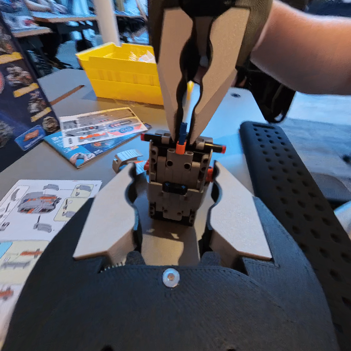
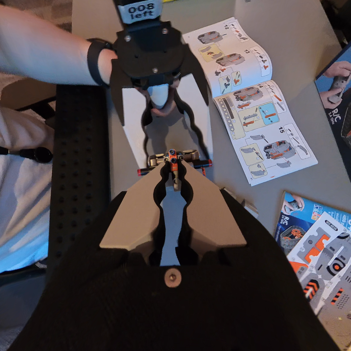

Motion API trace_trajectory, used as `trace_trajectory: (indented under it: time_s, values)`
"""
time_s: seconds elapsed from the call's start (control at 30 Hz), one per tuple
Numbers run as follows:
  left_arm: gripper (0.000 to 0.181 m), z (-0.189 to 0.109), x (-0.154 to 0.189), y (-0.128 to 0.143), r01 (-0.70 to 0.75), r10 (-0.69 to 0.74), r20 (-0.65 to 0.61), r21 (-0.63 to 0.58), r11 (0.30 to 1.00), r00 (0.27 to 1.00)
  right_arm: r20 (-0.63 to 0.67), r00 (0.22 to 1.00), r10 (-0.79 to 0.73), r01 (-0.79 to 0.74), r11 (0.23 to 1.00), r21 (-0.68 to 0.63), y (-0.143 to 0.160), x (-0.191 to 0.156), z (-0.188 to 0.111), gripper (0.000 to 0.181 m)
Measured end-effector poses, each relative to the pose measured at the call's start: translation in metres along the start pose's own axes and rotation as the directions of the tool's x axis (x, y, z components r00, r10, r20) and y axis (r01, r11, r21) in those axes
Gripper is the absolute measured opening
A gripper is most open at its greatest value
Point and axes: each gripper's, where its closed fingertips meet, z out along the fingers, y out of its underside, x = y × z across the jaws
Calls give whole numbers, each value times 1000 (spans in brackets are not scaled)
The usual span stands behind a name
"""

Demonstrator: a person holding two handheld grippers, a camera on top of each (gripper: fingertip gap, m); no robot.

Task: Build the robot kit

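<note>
A grey brick-built model (image 1: 176, 191) with black axles and orange pins stands upright on the grey table (image 1: 66, 91). My left gripper (image 1: 174, 167) has a finger on each side of it and is shut on it. In the right wrist view the left gripper (image 2: 178, 160) comes from the far side. My right gripper (image 2: 173, 168) comes down from above in the left wrist view (image 1: 183, 139). It is shut on a small orange connector (image 2: 173, 164) with a blue pin (image 1: 183, 131), at the model's top (image 2: 191, 154).
An open instruction booklet (image 2: 256, 114) lies beside the model. A sticker sheet (image 1: 102, 123) and a blue booklet (image 2: 296, 218) lie nearby. A yellow bin (image 1: 121, 76) stands behind, a dark product box (image 1: 22, 95) to the left. A black perforated strip (image 1: 296, 190) runs along the right. A loose grey curved piece (image 1: 127, 157) lies near. My two grippers' fingertips are within a few centimetres of each other. The left tips stand about 11 cm off the loose grey curved piece (image 1: 127, 157).
</note>
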Motion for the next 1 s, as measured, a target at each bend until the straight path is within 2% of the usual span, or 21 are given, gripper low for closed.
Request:
trace_trajectory:
  time_s: [0.03,0.13,0.2,0.3,0.33,0.37,0.4,0.43,0.53,0.67,0.8,0.87,1.0]
  values:
    - [89,-6,-2,-2,29,-31,63,27,999,998,-4,1000,23,-23,1000,7,-1,0,1,8]
    - [93,-27,9,-6,95,-120,238,115,989,964,-33,998,55,-55,998,7,-6,0,7,8]
    - [94,-25,26,-3,86,-129,321,144,986,938,-53,997,54,-55,998,-10,-8,0,11,8]
    - [96,-18,20,0,41,-95,540,111,993,836,-81,993,86,-90,995,-50,-9,3,15,8]
    - [89,-19,14,-2,41,-96,602,105,994,793,-89,992,90,-96,993,-62,-9,3,15,8]
    - [90,-18,7,-1,52,-102,644,97,994,758,-96,991,95,-102,992,-75,-9,2,15,8]
    - [89,-13,4,3,68,-106,649,83,994,753,-108,989,99,-108,991,-85,-9,2,14,8]
    - [77,-5,4,8,96,-114,631,63,993,768,-122,987,104,-115,989,-90,-8,3,13,8]
    - [60,3,2,15,111,-99,616,19,994,781,-152,977,151,-165,983,-84,-3,3,9,8]
    - [57,6,3,11,22,-4,632,-22,1000,775,-188,956,224,-234,972,-33,1,6,4,8]
    - [57,7,4,1,-23,17,642,1,1000,767,-180,938,296,-302,953,-8,1,7,3,7]
    - [49,12,4,0,-17,7,622,10,1000,783,-194,935,299,-308,951,-20,2,7,3,7]
    - [50,21,-1,4,71,-90,582,56,996,808,-221,934,282,-299,953,-49,5,13,1,7]
